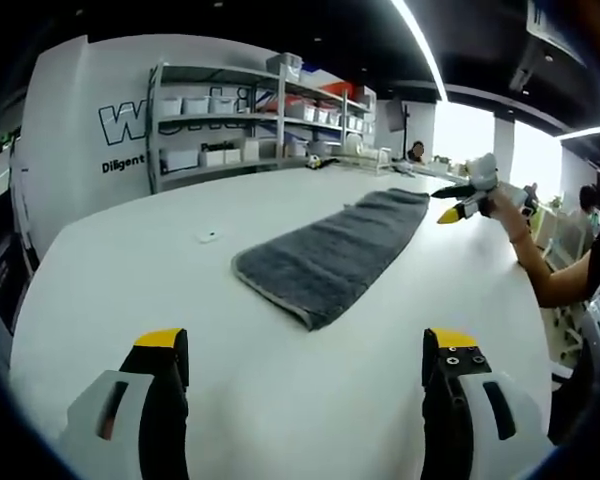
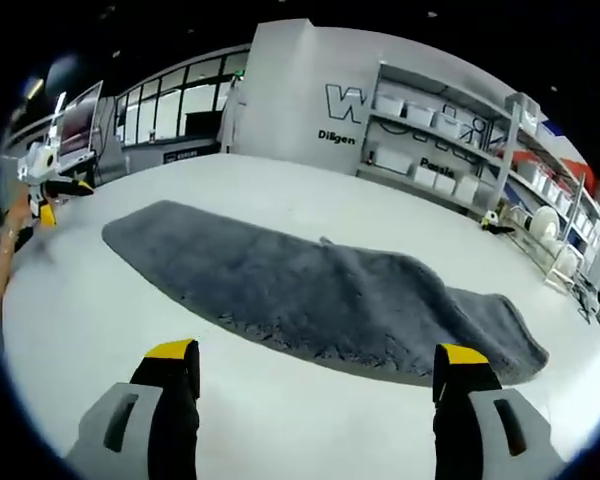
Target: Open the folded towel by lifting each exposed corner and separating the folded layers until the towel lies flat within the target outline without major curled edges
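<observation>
A grey towel point(image 1: 330, 255) lies folded into a long narrow strip on the white table point(image 1: 110, 300), running away from me toward the far right. My left gripper point(image 1: 305, 355) hovers open over bare table, short of the towel's near end, with nothing between its jaws. Past the towel's far end a hand holds my right gripper point(image 1: 463, 203) above the table. In the right gripper view the towel point(image 2: 320, 285) stretches sideways just ahead of the open, empty right gripper point(image 2: 315, 365). The left gripper point(image 2: 50, 190) hangs at the far left, beyond the towel's end.
A small white object point(image 1: 209, 237) lies on the table left of the towel. Metal shelves with white bins point(image 1: 250, 110) stand along the back wall. A person point(image 1: 416, 152) sits far behind. The table edge point(image 2: 40, 330) curves close at the left.
</observation>
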### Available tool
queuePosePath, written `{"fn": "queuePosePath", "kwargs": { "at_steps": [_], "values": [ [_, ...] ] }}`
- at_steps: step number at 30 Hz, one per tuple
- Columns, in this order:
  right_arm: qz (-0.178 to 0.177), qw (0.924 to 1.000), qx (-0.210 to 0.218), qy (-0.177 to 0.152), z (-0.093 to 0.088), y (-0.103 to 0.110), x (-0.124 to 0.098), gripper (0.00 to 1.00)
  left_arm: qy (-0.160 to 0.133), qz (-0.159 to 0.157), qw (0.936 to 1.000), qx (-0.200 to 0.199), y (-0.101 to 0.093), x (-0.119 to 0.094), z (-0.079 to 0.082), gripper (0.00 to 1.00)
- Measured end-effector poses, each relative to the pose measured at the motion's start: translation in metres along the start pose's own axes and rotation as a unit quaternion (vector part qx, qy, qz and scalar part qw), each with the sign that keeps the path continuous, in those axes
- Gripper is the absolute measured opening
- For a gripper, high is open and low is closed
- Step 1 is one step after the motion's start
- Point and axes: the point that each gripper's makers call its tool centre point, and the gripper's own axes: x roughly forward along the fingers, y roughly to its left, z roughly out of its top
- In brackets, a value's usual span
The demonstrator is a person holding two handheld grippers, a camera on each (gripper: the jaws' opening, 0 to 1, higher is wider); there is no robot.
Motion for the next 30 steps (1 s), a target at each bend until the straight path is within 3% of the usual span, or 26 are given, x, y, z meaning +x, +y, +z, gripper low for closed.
{"fn": "queuePosePath", "kwargs": {
  "at_steps": [18,30],
  "values": [
    [0.018,0.9997,-0.011,-0.014,0.002,0.012,-0.006,0.99,-0.011,0.040,0.9991,0.013,0.011,0.029,0.012,0.88],
    [0.020,0.9995,-0.004,-0.025,0.004,0.012,-0.008,0.99,-0.023,0.043,0.9988,0.006,-0.003,0.074,0.020,0.67]
  ]
}}
